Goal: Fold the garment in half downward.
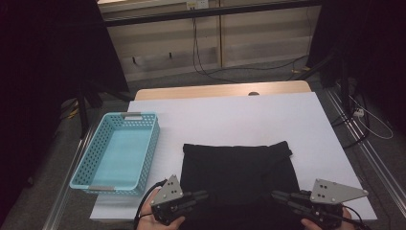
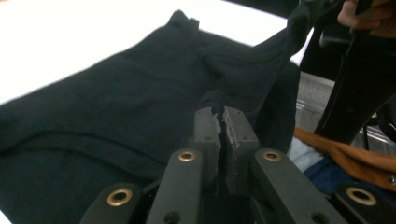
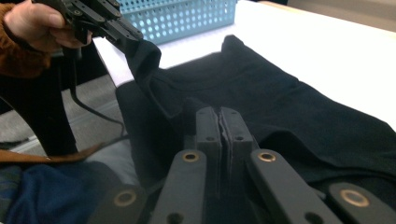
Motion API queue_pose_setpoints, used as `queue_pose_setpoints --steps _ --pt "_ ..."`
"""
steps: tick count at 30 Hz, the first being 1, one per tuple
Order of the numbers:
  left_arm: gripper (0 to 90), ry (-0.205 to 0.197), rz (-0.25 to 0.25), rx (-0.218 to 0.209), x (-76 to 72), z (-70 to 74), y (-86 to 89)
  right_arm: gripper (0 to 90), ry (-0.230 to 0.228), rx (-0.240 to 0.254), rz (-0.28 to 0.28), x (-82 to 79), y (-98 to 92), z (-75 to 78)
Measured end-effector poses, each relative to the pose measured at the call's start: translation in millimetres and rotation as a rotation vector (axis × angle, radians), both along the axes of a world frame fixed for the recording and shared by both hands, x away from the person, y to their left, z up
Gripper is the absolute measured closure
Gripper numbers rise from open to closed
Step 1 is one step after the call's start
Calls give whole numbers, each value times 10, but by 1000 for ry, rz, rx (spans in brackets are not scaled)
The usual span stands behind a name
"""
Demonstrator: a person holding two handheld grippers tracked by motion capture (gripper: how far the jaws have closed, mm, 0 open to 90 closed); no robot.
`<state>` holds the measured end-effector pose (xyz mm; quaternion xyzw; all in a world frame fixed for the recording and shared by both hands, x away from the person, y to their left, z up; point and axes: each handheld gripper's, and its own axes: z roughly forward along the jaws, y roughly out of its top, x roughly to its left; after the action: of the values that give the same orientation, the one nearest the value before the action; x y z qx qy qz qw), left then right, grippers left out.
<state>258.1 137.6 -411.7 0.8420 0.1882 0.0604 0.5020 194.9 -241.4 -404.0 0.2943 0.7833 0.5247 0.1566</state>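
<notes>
The garment [image 1: 238, 172] lies flat on the table [image 1: 268, 112], toward the near edge, its near hem hanging past that edge. The basket [image 1: 117, 152] stands on the table left of the garment, close beside it yet apart, reaching a little farther back than the garment does. The left gripper [image 1: 203, 195] sits at the garment's near left corner and the right gripper [image 1: 276, 195] at its near right corner, each with jaws closed on the cloth there.

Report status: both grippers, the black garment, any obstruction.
Left gripper and right gripper shut on black garment, near edge. Garment lies on white table. Blue basket stands left, apart.
</notes>
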Motion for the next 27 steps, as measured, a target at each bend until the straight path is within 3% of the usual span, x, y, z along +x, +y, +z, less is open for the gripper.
queue_pose_setpoints --steps 4,8,12,15,19,27 --pt "801 35 3 6 36 -45 2 844 21 -8 -1 34 16 -56" --pt "717 49 -2 -2 57 -47 22 692 34 -11 -5 52 34 -78" --pt "656 48 10 -15 76 -16 44 599 33 10 -1 55 20 -61" --pt "603 50 34 -17 107 -21 48 588 39 7 -21 81 14 -64" --pt "518 46 70 7 200 -57 32 580 41 -33 -32 167 45 -87" --pt "299 27 135 30 435 -120 -2 598 44 -58 -49 437 19 -110"
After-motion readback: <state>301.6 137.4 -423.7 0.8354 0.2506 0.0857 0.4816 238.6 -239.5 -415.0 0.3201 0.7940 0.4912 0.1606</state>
